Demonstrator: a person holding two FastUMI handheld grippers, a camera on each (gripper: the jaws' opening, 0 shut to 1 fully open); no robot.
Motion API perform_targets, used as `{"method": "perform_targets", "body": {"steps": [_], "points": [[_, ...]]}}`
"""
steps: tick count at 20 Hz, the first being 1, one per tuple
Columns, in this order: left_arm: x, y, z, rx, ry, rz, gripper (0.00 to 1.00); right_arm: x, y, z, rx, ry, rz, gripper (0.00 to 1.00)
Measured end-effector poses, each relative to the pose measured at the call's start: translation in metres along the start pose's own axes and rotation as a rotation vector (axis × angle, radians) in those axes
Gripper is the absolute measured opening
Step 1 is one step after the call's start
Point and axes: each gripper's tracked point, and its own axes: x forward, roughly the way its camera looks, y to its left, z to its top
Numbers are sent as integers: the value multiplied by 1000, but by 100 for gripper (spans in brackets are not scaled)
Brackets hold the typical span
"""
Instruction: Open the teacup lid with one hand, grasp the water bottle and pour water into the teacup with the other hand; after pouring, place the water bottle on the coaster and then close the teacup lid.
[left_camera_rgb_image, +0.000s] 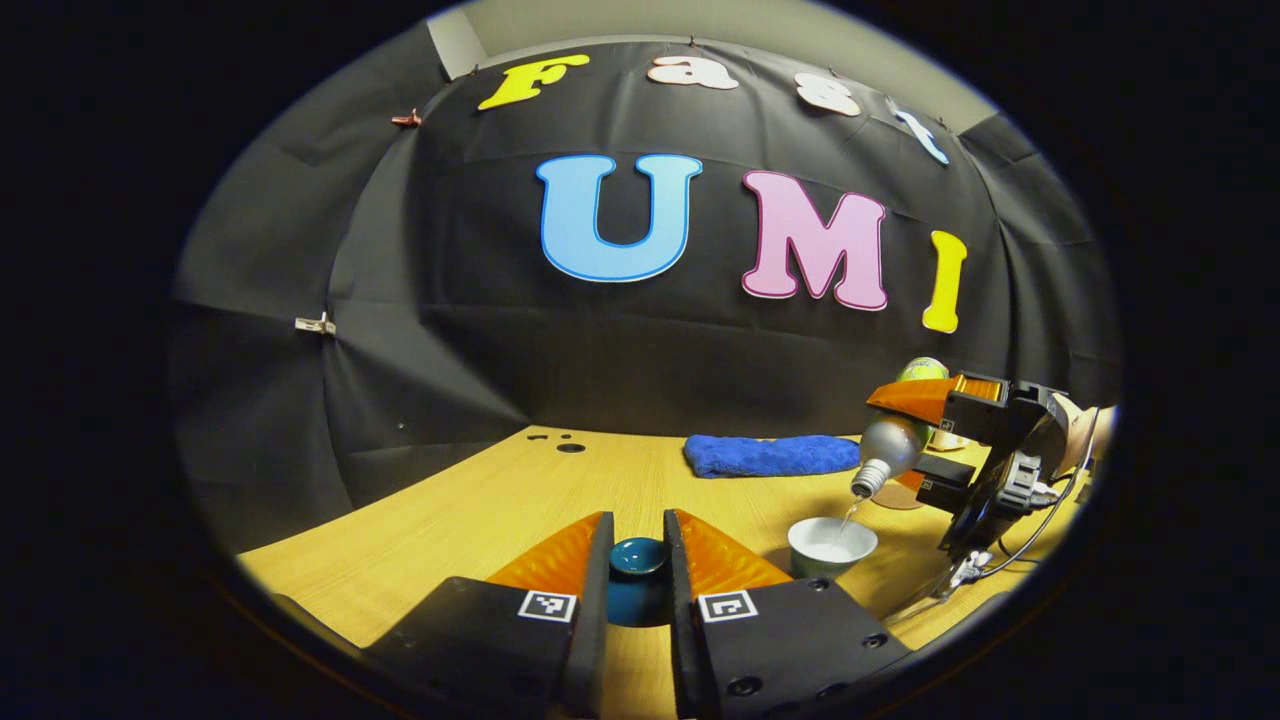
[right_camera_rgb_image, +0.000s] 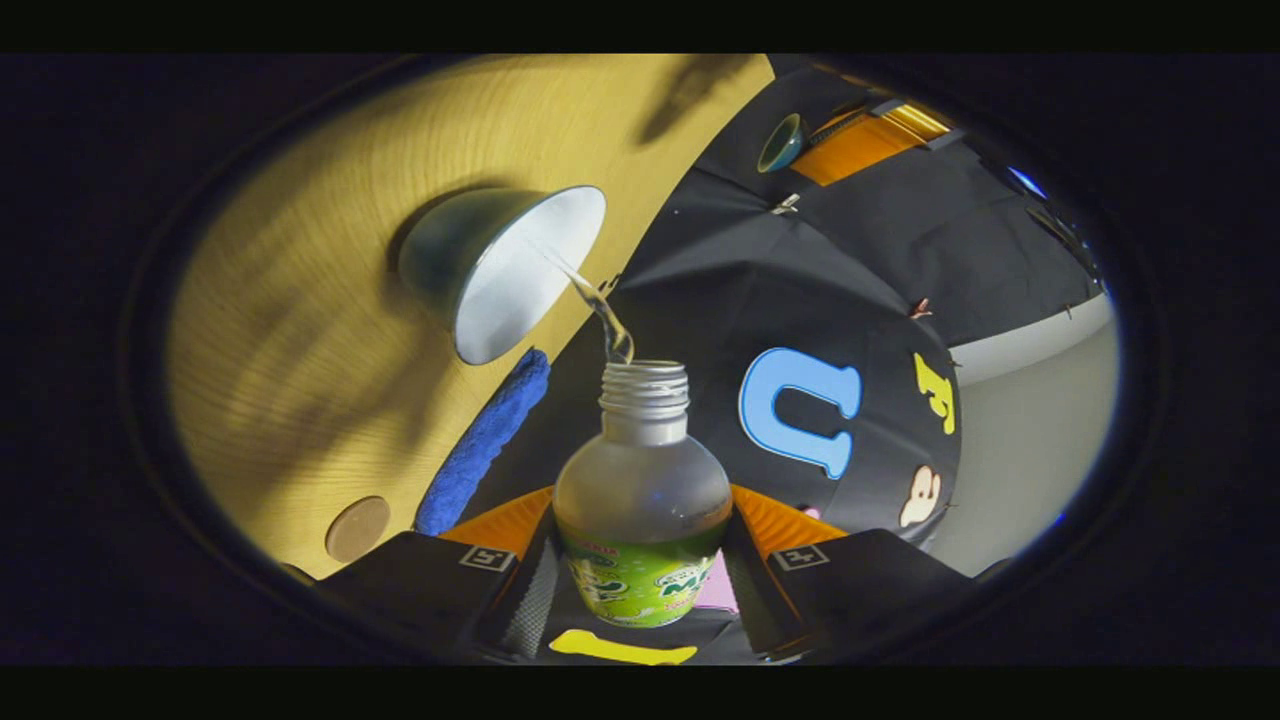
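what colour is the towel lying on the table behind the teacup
The towel is blue, a plain solid blue with no pattern. It shows best in the left gripper view, beyond the teacup.

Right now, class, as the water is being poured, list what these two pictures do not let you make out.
- Water level in the teacup: right gripper view, motion blur; left gripper view, too small.
- Lower part of the water bottle: right gripper view, hidden between the jaws and cut off by the edge.
- Underside of the teacup lid: left gripper view, hidden between the jaws.
- Coaster: right gripper view, surface detail too small.
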Motion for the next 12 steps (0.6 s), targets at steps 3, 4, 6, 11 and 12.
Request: {"method": "perform_targets", "body": {"steps": [3,4,6,11,12], "points": [[0,0,1,3,-1,-2,30,3,-5,-2,-22,-1,-10,77],[1,-1,3,8,-5,-2,30,2,-4,-1,-24,-2,-11,77],[2,-2,8,17,-16,-6,30,3,-5,1,-30,-5,-15,78],[2,-6,8,20,-21,-16,30,2,-10,3,-46,-8,-30,78],[2,-5,8,19,-19,-16,30,1,-9,3,-47,-9,-32,77]]}}
